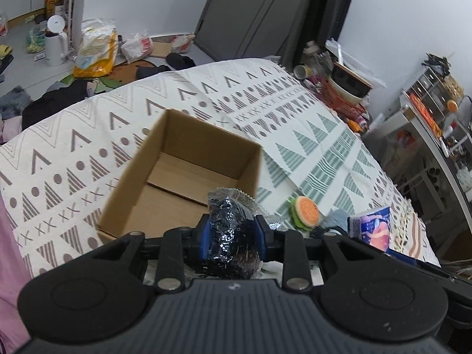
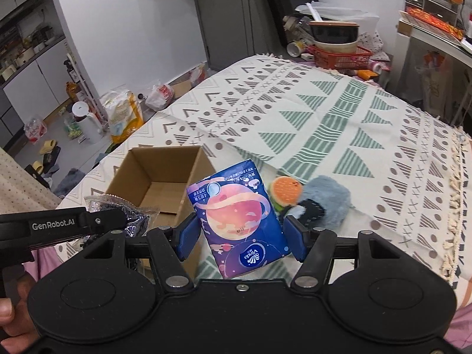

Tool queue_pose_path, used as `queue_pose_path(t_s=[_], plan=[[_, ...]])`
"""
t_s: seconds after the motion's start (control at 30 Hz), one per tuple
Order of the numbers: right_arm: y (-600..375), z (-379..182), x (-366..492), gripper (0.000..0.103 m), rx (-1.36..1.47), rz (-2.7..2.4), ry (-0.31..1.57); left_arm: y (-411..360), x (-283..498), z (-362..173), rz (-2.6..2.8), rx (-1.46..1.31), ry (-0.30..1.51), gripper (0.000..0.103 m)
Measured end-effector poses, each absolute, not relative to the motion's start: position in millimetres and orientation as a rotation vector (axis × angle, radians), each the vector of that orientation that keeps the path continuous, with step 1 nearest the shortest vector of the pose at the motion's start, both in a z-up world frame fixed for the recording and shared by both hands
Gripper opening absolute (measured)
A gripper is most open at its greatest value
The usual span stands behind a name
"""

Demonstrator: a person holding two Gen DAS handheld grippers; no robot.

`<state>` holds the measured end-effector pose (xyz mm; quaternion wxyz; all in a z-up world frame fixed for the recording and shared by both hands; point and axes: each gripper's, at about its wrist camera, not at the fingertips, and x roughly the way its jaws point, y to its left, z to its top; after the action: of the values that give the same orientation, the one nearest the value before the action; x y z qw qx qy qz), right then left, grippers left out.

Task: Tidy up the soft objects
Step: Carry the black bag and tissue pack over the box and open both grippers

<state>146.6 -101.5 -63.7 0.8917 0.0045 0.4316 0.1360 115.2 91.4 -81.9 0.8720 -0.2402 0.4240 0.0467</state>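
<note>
Cardboard box point(image 1: 183, 174), open at the top, sits on a bed covered by a patterned cloth point(image 1: 295, 124) of triangles, dots and crosses. Only the box's bare flaps show inside; nothing lies in it.

The left tool point(image 1: 233, 233) is clenched on a dark, shiny plastic-wrapped bundle point(image 1: 230, 227), squeezed between blue pads point(image 1: 205, 236) at the box's near edge. The right tool point(image 2: 240, 230) grips a blue tissue pack point(image 2: 239, 221) printed with a pink planet, just right of the box and raised above the cloth.

Past the tissue pack, a small burger-shaped toy point(image 2: 284, 193) and a fluffy blue-grey soft item point(image 2: 327, 200) lie on the cloth, touching each other.

The right wrist view alone shows the left tool's black arm point(image 2: 59, 224) with its bundle point(image 2: 129, 215) beside the box, a hand point(image 2: 11, 309) at the lower left edge, and the fluffy item clearly. The left wrist view shows only a sliver of that item, and the tissue pack point(image 1: 371, 227) at its right edge.

Beyond the bed, bags point(image 1: 94, 50) and a white jug point(image 1: 56, 41) stand on the floor, and a red basket point(image 2: 339, 56) holding bowls sits at the far end.
</note>
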Motion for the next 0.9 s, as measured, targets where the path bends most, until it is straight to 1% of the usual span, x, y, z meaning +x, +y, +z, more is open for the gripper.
queue_pose_path(t_s=[0.37,0.73,0.77,0.8,0.9], plan=[[-61.3,-71.5,155.8,0.060,-0.006,0.319,0.924,139.1,127.7,-99.3,0.164,-0.544,0.880,0.030],[-31.4,-81.8,164.2,0.060,-0.002,0.336,0.956,156.9,140.8,-118.9,0.194,-0.558,0.915,0.030],[-28.8,-82.7,164.9,0.060,-0.001,0.338,0.958,158.1,141.1,-120.5,0.204,-0.562,0.918,0.031],[-26.8,-84.0,165.8,0.060,-0.001,0.340,0.960,159.2,141.2,-121.3,0.206,-0.567,0.920,0.034],[-21.9,-87.5,168.2,0.060,0.005,0.344,0.969,160.8,141.0,-123.3,0.210,-0.573,0.942,0.038]])
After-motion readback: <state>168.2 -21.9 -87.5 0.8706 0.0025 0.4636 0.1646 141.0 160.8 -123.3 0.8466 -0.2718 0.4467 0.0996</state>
